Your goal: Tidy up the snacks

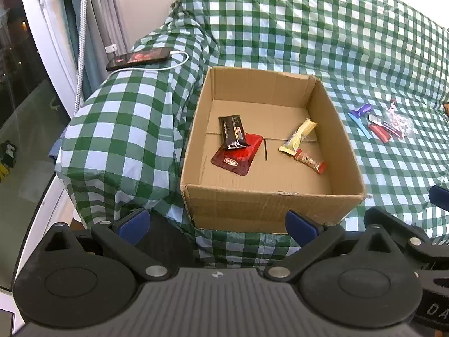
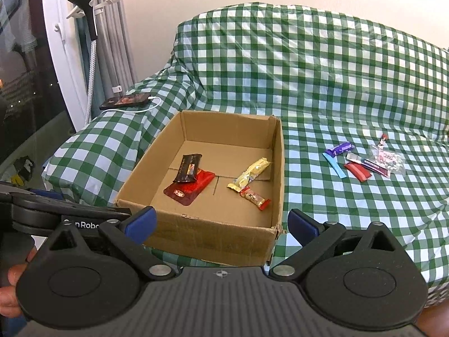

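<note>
My left tongs (image 1: 217, 223) and right tongs (image 2: 221, 224) gape empty before the cardboard box (image 2: 213, 236), which holds four snacks: dark bar (image 2: 188, 168) on red pouch (image 2: 190, 189), yellow bar (image 2: 249, 174), red-ended bar (image 2: 254, 198). More wrappers (image 2: 364, 161) lie at three o'clock on the checked cover (image 2: 308, 70).

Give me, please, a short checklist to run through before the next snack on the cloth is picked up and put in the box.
1. Left gripper open, holding nothing: ok.
2. Right gripper open, holding nothing: ok.
3. Cardboard box upright, top open, bare floor left inside: ok.
4. Loose snacks on the checked cloth in view: purple bar, blue stick, red bar, clear packet: ok.
5. Snacks lying apart for a clean single grasp: not ok, several overlap.
6. Phone away from the path: ok.
</note>
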A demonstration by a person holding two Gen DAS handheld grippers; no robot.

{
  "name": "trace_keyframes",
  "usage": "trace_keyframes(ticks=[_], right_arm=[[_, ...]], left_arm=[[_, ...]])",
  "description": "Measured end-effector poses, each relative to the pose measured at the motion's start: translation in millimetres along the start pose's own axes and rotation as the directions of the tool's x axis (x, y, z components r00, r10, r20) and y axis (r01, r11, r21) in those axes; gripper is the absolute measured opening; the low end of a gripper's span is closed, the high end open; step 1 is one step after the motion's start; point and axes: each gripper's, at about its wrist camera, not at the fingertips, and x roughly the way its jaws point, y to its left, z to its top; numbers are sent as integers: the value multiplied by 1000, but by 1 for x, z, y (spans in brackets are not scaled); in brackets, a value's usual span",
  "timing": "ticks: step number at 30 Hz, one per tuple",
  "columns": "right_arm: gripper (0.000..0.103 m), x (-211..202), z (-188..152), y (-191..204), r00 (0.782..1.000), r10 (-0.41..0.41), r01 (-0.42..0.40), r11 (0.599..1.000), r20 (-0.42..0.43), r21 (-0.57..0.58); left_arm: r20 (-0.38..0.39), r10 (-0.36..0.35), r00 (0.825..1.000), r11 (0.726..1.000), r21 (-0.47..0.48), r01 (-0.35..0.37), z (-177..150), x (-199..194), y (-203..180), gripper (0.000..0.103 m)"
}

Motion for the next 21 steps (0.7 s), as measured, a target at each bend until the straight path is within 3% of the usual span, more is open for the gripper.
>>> trace_keyframes(ticks=[11,21], right_arm=[[100,12,-1,-24,1000,-9,10,998,-13,55],[100,27,-4,-111,985,-171,166,970,12,178]], left_arm=[[-21,7,1000,998,64,-6,15,14,-23,103],[-27,-35,999,985,171,39,69,31,-94,103]])
